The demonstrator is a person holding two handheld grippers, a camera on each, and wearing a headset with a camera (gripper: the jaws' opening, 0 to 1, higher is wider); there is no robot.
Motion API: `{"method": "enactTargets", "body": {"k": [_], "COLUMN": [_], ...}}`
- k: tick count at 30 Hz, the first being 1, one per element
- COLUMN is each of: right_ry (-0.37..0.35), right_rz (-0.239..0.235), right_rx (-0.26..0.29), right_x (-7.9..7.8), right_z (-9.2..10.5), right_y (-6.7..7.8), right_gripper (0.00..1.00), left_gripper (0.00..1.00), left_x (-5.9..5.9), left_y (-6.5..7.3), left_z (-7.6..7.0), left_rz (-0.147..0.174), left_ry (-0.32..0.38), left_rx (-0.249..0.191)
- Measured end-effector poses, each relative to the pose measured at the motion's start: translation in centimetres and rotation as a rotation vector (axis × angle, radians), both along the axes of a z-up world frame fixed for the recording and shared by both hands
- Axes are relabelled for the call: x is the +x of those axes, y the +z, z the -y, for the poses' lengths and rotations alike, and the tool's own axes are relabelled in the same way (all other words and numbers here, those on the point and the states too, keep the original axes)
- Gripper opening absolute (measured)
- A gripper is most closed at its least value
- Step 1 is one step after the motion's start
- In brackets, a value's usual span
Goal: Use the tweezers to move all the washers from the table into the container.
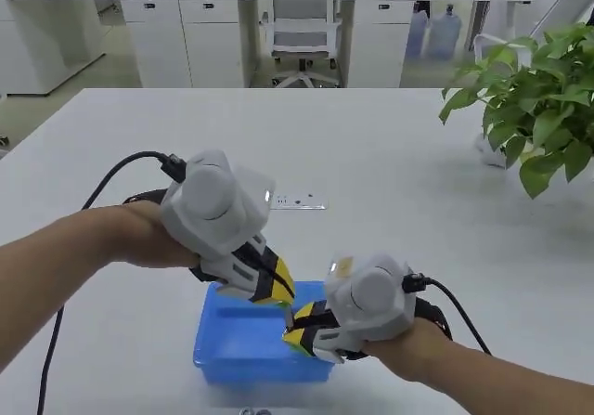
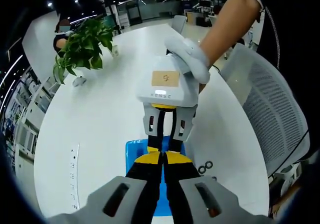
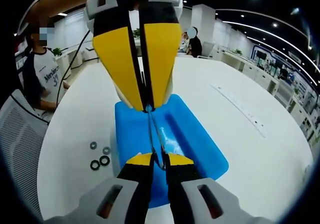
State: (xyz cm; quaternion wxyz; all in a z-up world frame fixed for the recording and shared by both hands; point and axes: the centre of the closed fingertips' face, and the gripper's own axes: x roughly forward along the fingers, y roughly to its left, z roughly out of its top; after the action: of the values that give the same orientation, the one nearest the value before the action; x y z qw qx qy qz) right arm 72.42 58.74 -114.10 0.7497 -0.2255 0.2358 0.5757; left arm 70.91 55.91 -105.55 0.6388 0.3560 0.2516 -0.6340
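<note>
A blue container (image 1: 232,345) sits near the table's front edge, and both grippers meet tip to tip above it. In the right gripper view, thin metal tweezers (image 3: 154,134) run from my right gripper (image 3: 152,160) up to my left gripper (image 3: 146,103). Each has its yellow-tipped jaws shut on one end. In the head view, the left gripper (image 1: 278,294) comes in from the upper left and the right gripper (image 1: 295,333) from the lower right. Several dark washers (image 3: 100,156) lie on the table beside the container (image 3: 195,144); the washers (image 2: 205,168) also appear in the left gripper view.
A potted plant (image 1: 534,109) stands at the table's right side. A flush socket strip (image 1: 299,201) is set into the table's middle. Black cables trail from both grippers. An office chair (image 1: 302,25) and desks stand beyond the far edge.
</note>
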Motion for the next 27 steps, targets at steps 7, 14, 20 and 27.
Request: {"method": "enactTargets", "body": {"k": [7,14,20,27], "right_ry": [-0.008,-0.009,-0.006,0.003], "right_rz": [0.002,0.006,0.020,0.034], "right_rx": [0.009,0.021,0.031,0.042], "right_x": [0.1,-0.1,-0.5,-1.4], "right_z": [-0.1,-0.3,-0.3,-0.4], "right_y": [0.2,0.7,1.6,2.6], "right_gripper": [0.11,0.11,0.11,0.10], "left_gripper": [0.04,0.04,0.04,0.04], "left_x": [-0.1,-0.4,-0.9,-1.8], "left_y": [0.2,0.6,1.4,2.6], "left_z": [-0.3,-0.4,-0.4,-0.4], "left_rz": [0.003,0.005,0.010,0.009], "left_ry": [-0.001,-0.003,-0.006,-0.012], "left_rx": [0.005,0.013,0.016,0.016]}}
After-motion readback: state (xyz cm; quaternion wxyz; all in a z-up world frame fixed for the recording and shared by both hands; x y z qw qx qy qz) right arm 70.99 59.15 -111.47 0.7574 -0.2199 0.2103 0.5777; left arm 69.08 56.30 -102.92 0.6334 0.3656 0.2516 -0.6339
